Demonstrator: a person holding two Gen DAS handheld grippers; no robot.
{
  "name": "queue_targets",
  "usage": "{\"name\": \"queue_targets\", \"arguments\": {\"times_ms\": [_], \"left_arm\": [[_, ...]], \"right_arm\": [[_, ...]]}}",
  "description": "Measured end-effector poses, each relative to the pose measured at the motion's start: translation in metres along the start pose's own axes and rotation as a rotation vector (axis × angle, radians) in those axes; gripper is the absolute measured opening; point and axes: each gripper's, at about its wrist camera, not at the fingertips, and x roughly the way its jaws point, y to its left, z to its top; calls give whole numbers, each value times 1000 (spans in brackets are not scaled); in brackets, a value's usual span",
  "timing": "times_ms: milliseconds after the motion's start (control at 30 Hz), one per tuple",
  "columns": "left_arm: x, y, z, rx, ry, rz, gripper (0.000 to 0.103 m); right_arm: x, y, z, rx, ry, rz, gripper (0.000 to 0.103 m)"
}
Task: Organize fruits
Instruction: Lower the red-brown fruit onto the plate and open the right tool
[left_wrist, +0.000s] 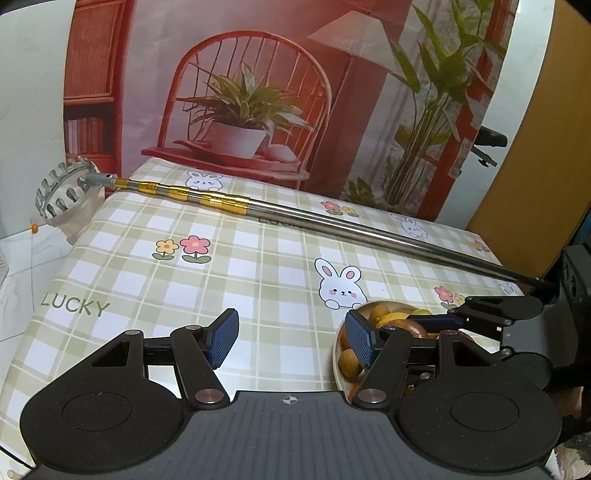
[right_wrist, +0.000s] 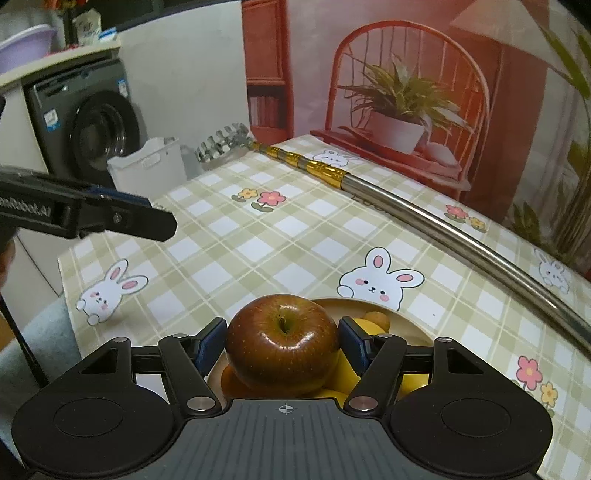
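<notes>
My right gripper (right_wrist: 282, 341) is shut on a red-brown apple (right_wrist: 282, 345), stem side up, held just above a cream bowl (right_wrist: 406, 314) of yellow and orange fruit. In the left wrist view the same bowl (left_wrist: 338, 354) sits at the lower right, with small brown and yellow fruits (left_wrist: 349, 360) in it and the right gripper's fingers (left_wrist: 495, 308) over it. My left gripper (left_wrist: 291, 338) is open and empty, over the checked tablecloth just left of the bowl. It shows at the far left of the right wrist view (right_wrist: 122, 218).
A long telescopic metal pole (left_wrist: 332, 225) with gold bands and a toothed picker basket (left_wrist: 62, 192) lies diagonally across the far side of the table (left_wrist: 240, 266); it also shows in the right wrist view (right_wrist: 424, 206). A white bin (right_wrist: 147, 166) and washing machine (right_wrist: 88, 122) stand beyond the table's left edge.
</notes>
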Motion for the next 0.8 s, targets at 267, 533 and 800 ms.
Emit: {"name": "queue_targets", "arguments": {"times_ms": [267,533,800], "left_arm": [[6,3,-2,-13,13,1,68],[8,7,-1,-17,18,9,72],[8,6,-2,-16,14,13,72]], "right_arm": [[7,0,1,9,10,1,63],[10,-1,3,37,17,-1,65],[7,-3,4,46,4,-8,68]]}}
